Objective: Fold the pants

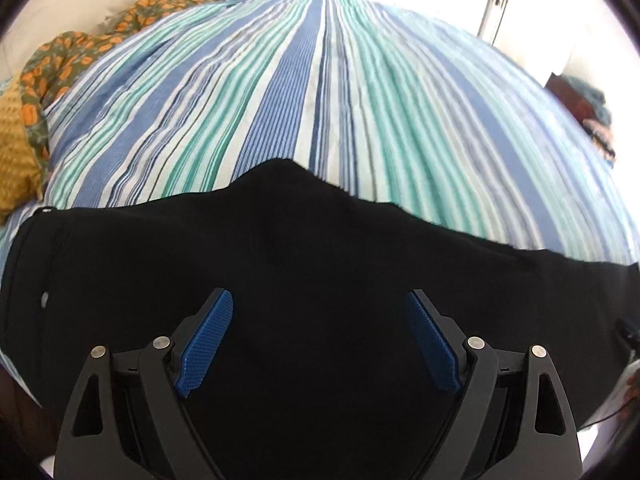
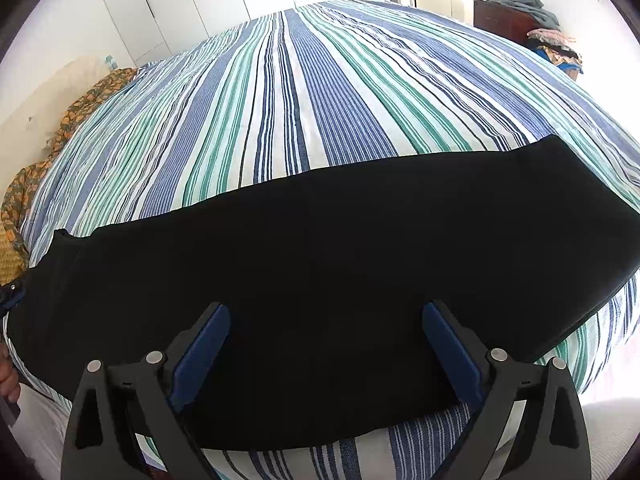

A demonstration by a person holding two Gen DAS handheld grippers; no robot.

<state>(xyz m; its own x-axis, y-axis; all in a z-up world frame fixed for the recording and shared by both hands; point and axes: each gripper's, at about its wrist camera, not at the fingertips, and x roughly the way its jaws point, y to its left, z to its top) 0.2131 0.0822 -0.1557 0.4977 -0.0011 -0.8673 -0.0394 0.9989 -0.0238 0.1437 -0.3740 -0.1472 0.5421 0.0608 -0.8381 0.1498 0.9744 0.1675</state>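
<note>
The black pants (image 2: 320, 264) are laid across the near part of the bed (image 2: 304, 104), over its striped cover, as one long dark band. They appear already folded lengthwise, one leg over the other, though the black cloth hides the layers. In the right wrist view the band runs from the far right end (image 2: 592, 184) towards the left, where a small button (image 1: 44, 299) on the cloth suggests the waist.

Both claws are held apart and nothing is gripped. The left claw (image 1: 320, 344) hangs over the middle of the cloth; the right claw (image 2: 326, 354) is held over the near edge, with striped cover seen just below it.

The step in hand is judged to be the crosswise fold, with the grasp not yet made. To do it well, one end should be taken at its two corners, one per claw, and both layers should be caught together so the lower one is not left behind. The end should be lifted only enough to clear the cloth, carried over along the length, and laid down with edges matched. The bedcover should be kept out of the pinch, since it is soft and easily caught. A patterned orange blanket (image 1: 80, 52) lies well apart, at the left edge.
</note>
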